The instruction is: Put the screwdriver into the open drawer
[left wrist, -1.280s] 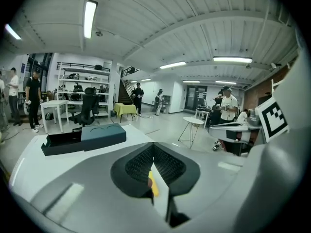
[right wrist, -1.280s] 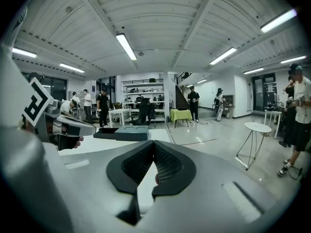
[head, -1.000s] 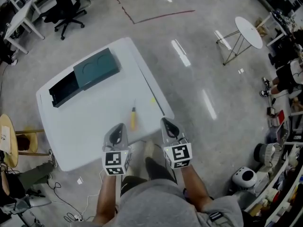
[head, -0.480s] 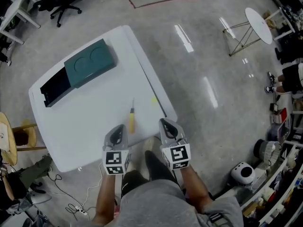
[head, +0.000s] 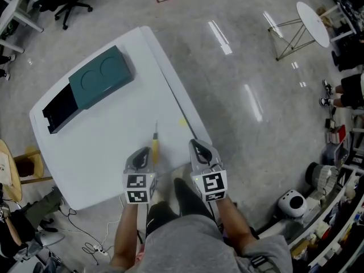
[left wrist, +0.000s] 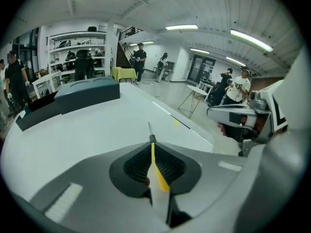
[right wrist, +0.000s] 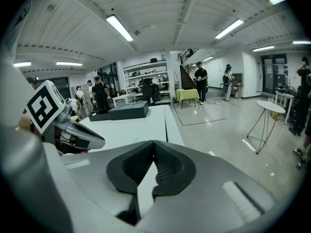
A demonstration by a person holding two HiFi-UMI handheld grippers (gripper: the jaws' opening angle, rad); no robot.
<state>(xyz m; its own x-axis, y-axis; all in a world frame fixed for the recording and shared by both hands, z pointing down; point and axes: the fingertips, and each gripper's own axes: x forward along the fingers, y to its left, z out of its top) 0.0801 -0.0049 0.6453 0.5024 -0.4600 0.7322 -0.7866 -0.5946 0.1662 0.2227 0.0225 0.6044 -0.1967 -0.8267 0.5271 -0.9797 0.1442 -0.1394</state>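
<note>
Table [head: 114, 152]: white, smooth, low sheen; looks like plastic or laminate. Drawer unit [head: 102, 75]: teal, matt, plastic by look. Open drawer [head: 60, 108]: dark, matt inside. Screwdriver [head: 154, 142]: yellow handle, glossy plastic; thin bare-metal shaft. Floor [head: 239, 67]: grey, hard, polished; mirrors the ceiling lights in bright streaks. Right gripper [right wrist: 154, 144]: shell grey, smooth, matt plastic. Pads [right wrist: 167, 166]: black, finely ribbed, rubbery by look. Side table [head: 313, 21]: white smooth top, thin metal legs. Grey garment [head: 187, 243]: soft matt cloth.
</note>
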